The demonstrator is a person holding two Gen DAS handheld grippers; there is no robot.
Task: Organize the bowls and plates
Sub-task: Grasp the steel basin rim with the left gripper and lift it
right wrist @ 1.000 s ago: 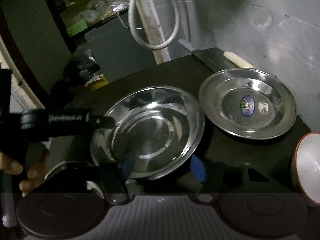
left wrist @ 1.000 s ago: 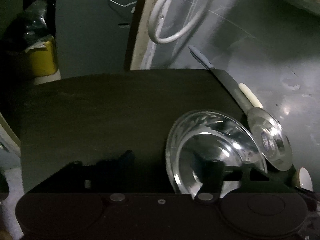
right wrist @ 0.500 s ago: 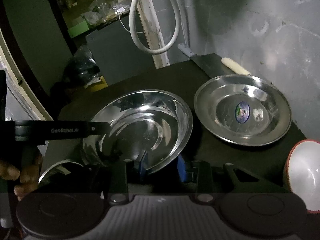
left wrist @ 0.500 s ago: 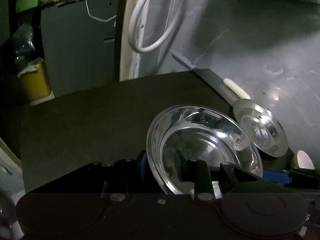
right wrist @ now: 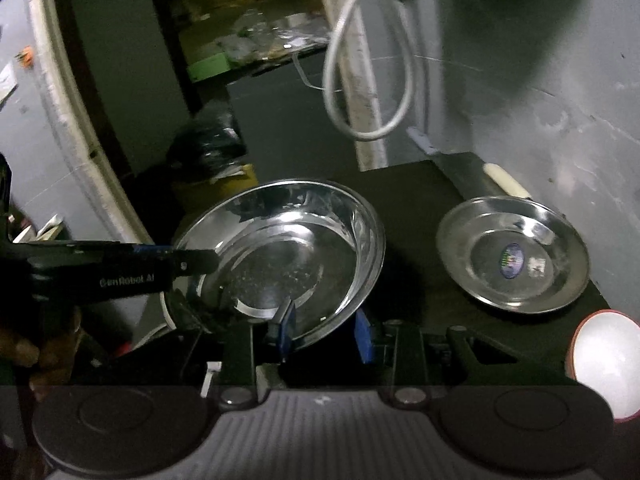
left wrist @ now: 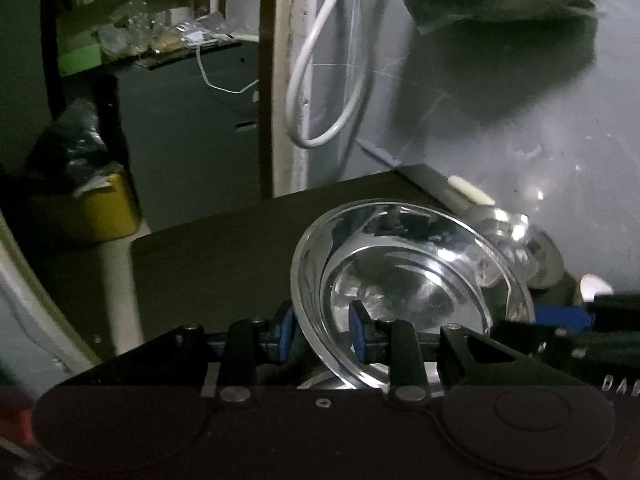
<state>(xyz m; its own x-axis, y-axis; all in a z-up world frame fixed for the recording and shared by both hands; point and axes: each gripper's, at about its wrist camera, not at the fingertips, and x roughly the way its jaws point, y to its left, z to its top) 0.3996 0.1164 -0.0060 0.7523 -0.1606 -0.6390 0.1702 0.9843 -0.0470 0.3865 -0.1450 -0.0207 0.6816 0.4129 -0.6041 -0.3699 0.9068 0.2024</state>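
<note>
A large steel bowl is held up above the dark table, tilted. My right gripper is shut on its near rim. My left gripper is shut on the rim at the bowl's left side; it shows in the right wrist view reaching in from the left. A smaller steel plate with a sticker lies on the table at the right. A white bowl with a red rim sits at the table's right front.
A white-handled knife lies at the table's far edge by the grey wall. A white cable loop hangs behind the table. A yellow bin stands on the floor to the left.
Both grippers closed on the large bowl's rim and lifted it up off the table, moving it left and away from the smaller plate.
</note>
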